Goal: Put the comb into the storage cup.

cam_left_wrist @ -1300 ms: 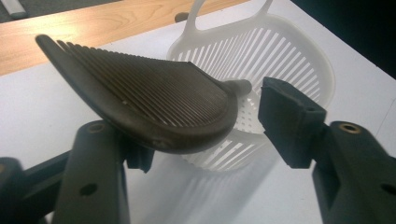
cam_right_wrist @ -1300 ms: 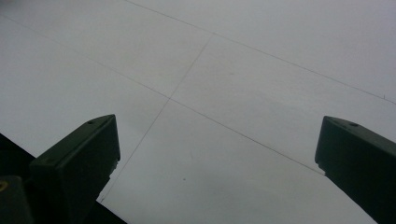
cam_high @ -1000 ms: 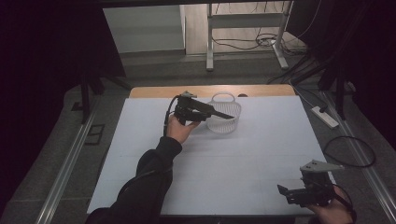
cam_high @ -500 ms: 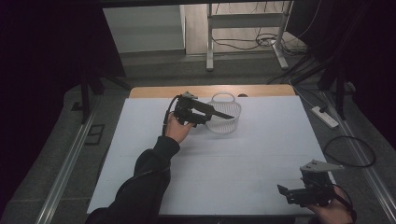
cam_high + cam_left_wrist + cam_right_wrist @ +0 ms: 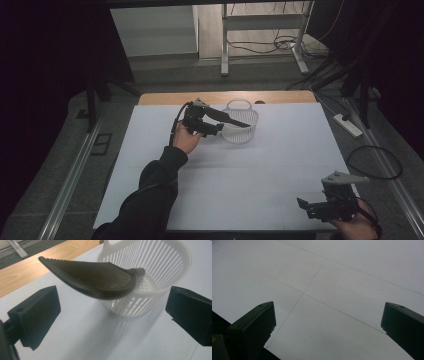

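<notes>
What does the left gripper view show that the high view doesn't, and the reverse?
Left gripper view: ribs on the black curved piece, its tip at the white slotted basket's rim, the basket's perforated floor, and the left gripper's jaws, which have just been opening and press nothing. High view: the right gripper at the table's near right corner. Shared: basket and black piece.
</notes>
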The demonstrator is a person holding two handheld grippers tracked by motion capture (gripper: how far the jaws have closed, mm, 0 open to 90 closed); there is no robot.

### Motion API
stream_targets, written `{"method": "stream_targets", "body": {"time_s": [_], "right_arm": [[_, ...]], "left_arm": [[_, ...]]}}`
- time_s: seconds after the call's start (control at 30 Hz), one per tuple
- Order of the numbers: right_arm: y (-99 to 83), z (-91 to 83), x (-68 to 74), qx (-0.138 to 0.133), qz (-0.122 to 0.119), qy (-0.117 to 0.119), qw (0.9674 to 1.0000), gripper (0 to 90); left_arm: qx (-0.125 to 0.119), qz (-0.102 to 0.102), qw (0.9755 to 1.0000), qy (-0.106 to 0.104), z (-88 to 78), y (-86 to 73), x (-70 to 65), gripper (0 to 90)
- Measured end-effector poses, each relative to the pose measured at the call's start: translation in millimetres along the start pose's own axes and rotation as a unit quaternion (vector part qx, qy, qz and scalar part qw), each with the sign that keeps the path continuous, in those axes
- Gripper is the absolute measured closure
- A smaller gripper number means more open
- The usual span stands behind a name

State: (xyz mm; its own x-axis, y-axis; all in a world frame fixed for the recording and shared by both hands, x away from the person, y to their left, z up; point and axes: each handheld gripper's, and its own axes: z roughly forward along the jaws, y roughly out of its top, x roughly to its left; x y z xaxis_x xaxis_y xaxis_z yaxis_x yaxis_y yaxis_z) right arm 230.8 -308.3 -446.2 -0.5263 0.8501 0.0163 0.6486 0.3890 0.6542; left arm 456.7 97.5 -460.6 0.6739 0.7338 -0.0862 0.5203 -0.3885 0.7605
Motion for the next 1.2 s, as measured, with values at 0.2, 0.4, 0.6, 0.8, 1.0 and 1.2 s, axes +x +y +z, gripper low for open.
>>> {"method": "stream_targets", "body": {"time_s": [0.2, 0.4, 0.6, 0.8, 1.0, 1.2], "right_arm": [[-0.1, -0.5, -1.0, -0.003, 0.005, 0.002, 1.0000, 0.0], [-0.2, -0.8, -1.1, -0.005, 0.005, 0.005, 1.0000, 0.0], [-0.3, -0.9, -1.2, -0.006, 0.004, 0.008, 0.9999, 0.0], [-0.3, -1.0, -1.5, -0.006, 0.004, 0.009, 0.9999, 0.0], [-0.2, -0.8, -1.7, -0.005, 0.006, 0.010, 0.9999, 0.0], [-0.2, -0.7, -1.6, -0.004, 0.006, 0.010, 0.9999, 0.0]], "left_arm": [[0.004, 0.009, 0.9999, 0.003, -6.7, -1.9, 0.8, 0.0], [0.008, 0.010, 0.9999, -0.003, -12.9, -4.6, 2.6, 0.0], [0.003, 0.003, 0.9999, -0.011, -18.4, -7.3, 4.3, 0.0], [0.005, -0.001, 0.9997, -0.022, -24.3, -11.0, 4.5, 0.0], [0.003, 0.005, 0.9997, -0.022, -31.5, -15.0, 1.7, 0.0], [-0.006, 0.010, 0.9996, -0.027, -38.5, -17.8, 0.2, 0.0]]}}
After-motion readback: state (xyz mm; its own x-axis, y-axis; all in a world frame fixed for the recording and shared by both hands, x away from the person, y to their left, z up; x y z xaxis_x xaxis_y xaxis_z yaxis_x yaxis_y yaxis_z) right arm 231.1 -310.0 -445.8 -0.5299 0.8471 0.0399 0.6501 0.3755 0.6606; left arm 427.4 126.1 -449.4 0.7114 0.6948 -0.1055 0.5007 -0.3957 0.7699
